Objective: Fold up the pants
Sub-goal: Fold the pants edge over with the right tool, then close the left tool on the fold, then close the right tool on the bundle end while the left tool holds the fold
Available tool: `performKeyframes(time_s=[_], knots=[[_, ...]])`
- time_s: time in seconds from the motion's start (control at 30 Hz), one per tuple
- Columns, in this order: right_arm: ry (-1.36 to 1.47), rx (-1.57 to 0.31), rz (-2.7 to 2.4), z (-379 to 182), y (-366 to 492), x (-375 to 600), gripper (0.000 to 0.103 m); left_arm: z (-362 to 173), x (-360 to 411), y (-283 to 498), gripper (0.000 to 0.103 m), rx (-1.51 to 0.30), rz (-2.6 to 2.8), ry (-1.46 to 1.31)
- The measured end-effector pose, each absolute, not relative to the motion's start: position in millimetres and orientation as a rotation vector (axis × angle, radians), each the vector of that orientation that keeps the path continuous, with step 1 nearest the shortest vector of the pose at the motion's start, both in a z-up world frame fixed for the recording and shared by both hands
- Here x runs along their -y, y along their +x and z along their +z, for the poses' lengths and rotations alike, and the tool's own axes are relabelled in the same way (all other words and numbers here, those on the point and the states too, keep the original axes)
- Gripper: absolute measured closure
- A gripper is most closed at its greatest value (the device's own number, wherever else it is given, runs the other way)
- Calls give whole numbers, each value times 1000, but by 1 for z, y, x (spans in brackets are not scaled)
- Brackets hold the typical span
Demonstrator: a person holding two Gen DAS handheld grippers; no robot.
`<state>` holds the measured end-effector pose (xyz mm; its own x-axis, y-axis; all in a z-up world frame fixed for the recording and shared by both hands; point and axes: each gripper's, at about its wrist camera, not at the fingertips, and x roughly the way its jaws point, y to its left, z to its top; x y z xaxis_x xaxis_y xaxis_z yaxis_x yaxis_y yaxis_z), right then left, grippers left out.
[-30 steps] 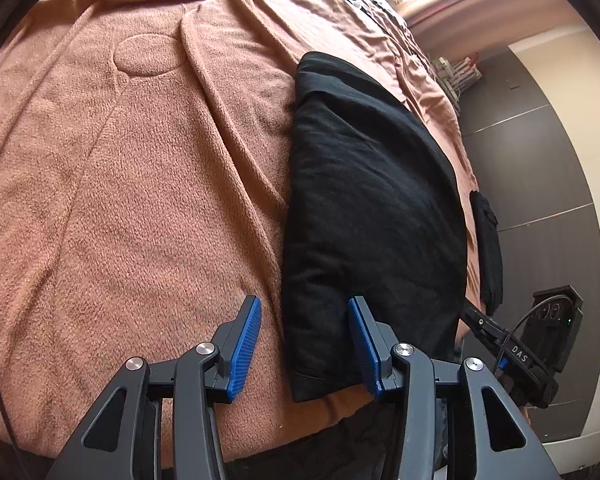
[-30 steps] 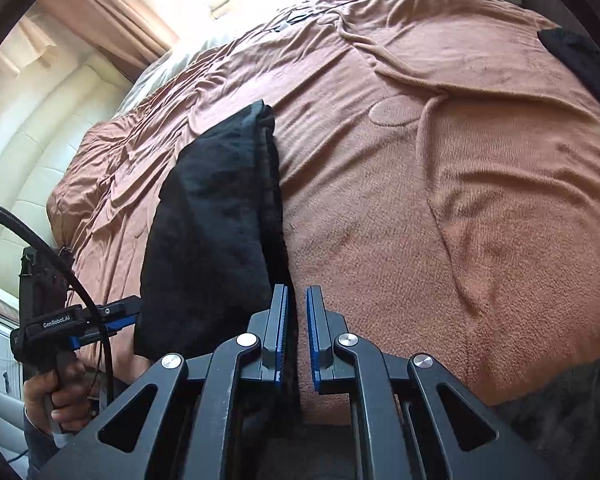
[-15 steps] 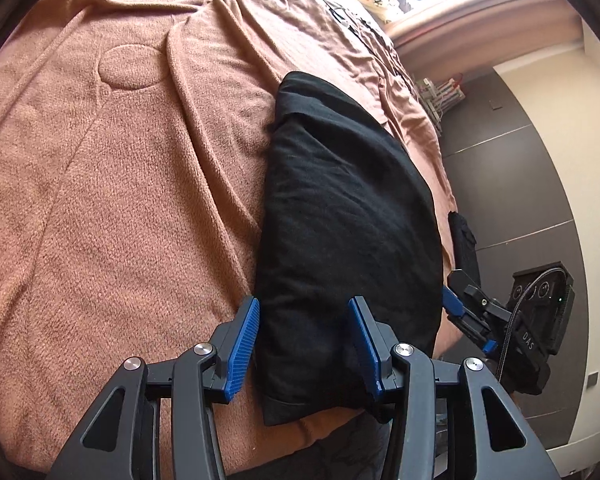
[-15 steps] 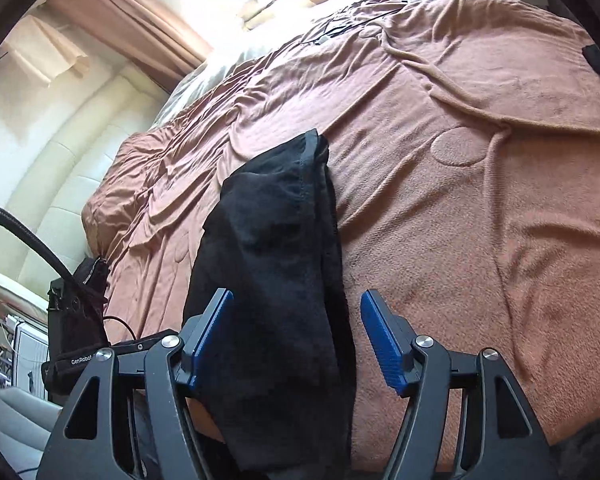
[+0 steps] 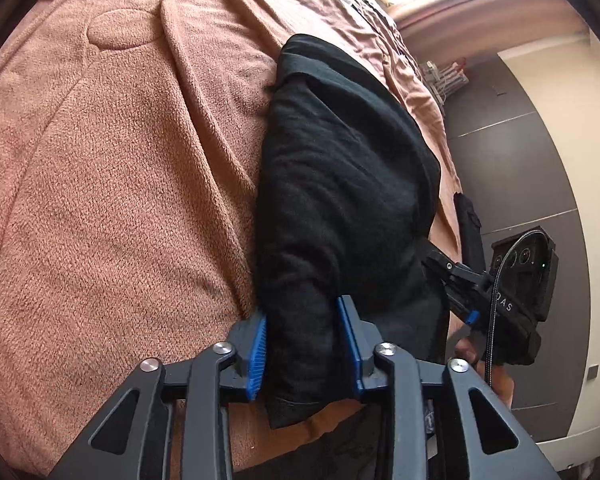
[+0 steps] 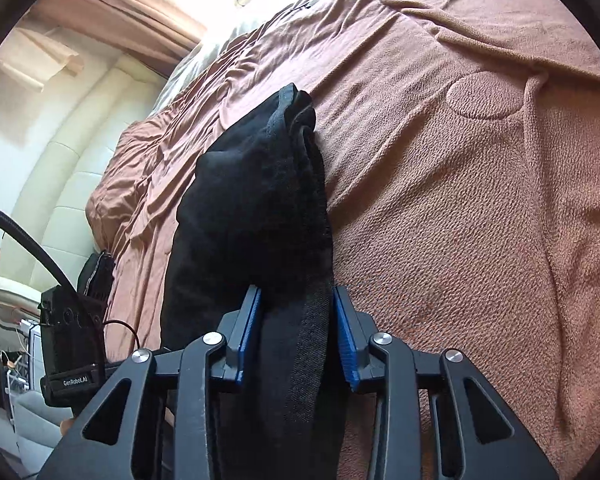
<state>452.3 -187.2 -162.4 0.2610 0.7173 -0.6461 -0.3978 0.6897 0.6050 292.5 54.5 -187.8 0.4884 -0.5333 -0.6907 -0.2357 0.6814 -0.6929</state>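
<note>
The black pants [image 5: 340, 184] lie folded in a long thick bundle on the brown bedspread [image 5: 120, 180], near the bed's near edge. My left gripper [image 5: 304, 344] is shut on the near end of the bundle, cloth bunched between its blue pads. In the right wrist view the same pants [image 6: 256, 208] run away from me, and my right gripper [image 6: 296, 336] is shut on the other side of the near end, over a thick seam. The right gripper also shows at the far right of the left wrist view [image 5: 460, 280].
The brown bedspread [image 6: 480, 200] is wrinkled, with a round raised patch [image 6: 484, 96]. A padded cream headboard [image 6: 72, 160] and curtains stand at the left. A dark wall panel [image 5: 520, 168] lies beyond the bed's edge. Another dark cloth [image 5: 470, 220] hangs at that edge.
Both grippers have moved in over the near end of the pants and closed on it. The right gripper opened wide half a second ago and has since clamped the cloth.
</note>
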Motion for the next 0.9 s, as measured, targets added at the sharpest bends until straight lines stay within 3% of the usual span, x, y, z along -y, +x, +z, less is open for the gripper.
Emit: performKeyframes(time_s=[0.13, 0.9], knots=[[362, -1068, 773, -161, 453, 184, 82, -179, -59, 288, 88, -1080, -232, -842], [427, -1191, 842, -177, 424, 152, 85, -171, -110, 248, 86, -1206, -171, -714]])
